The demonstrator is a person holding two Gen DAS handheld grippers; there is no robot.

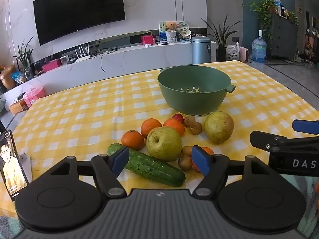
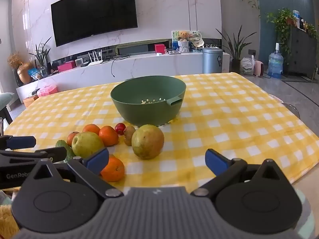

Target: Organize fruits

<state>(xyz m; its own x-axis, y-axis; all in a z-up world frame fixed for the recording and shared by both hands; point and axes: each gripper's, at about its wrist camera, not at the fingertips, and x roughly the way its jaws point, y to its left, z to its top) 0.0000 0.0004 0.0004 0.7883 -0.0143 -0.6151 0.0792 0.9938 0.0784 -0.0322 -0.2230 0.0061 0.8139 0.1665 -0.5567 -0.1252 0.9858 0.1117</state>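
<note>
A green colander bowl (image 1: 194, 91) (image 2: 148, 101) stands on the yellow checked cloth, with no fruit in it. In front of it lie a green apple (image 1: 163, 143) (image 2: 86, 144), a pear (image 1: 219, 127) (image 2: 148, 141), several oranges (image 1: 151, 127) (image 2: 108, 135), a cucumber (image 1: 151, 166), small brown longans (image 1: 195, 128) and a small red fruit (image 1: 178, 117) (image 2: 120, 128). My left gripper (image 1: 160, 160) is open and empty, just in front of the cucumber and apple. My right gripper (image 2: 157, 160) is open and empty, in front of the pear, with an orange (image 2: 113, 169) by its left finger.
A phone (image 1: 11, 165) leans upright at the table's near left edge. The table (image 2: 239, 119) has a checked cloth reaching right and back. Behind it are a TV wall, a low cabinet and a grey bin (image 1: 201, 49).
</note>
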